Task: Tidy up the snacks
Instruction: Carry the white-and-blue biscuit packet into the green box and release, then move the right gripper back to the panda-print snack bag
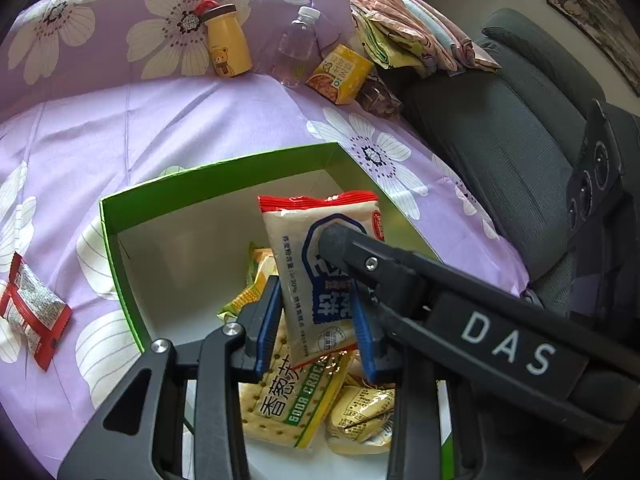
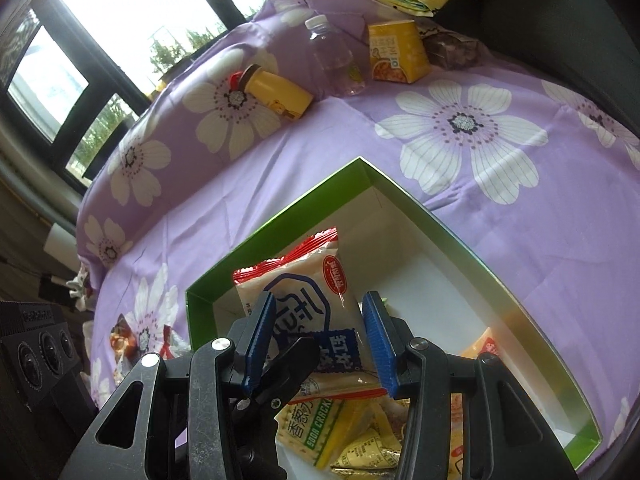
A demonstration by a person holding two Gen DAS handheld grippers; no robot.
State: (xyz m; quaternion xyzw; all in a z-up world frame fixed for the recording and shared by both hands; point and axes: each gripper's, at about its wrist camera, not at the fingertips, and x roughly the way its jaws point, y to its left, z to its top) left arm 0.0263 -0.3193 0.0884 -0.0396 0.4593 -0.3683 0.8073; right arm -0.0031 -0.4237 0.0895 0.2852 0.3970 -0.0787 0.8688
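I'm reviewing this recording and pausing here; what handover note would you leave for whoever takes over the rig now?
Left gripper: shut on the cream packet.
Right gripper: pads on either side of the same packet; I can't tell whether it grips.
The packet is held above the open green box.
Done: the soda cracker pack and yellow packets are in the box.
Left: drop this packet in, then collect the red packet from the bedspread, and perhaps the yellow carton.
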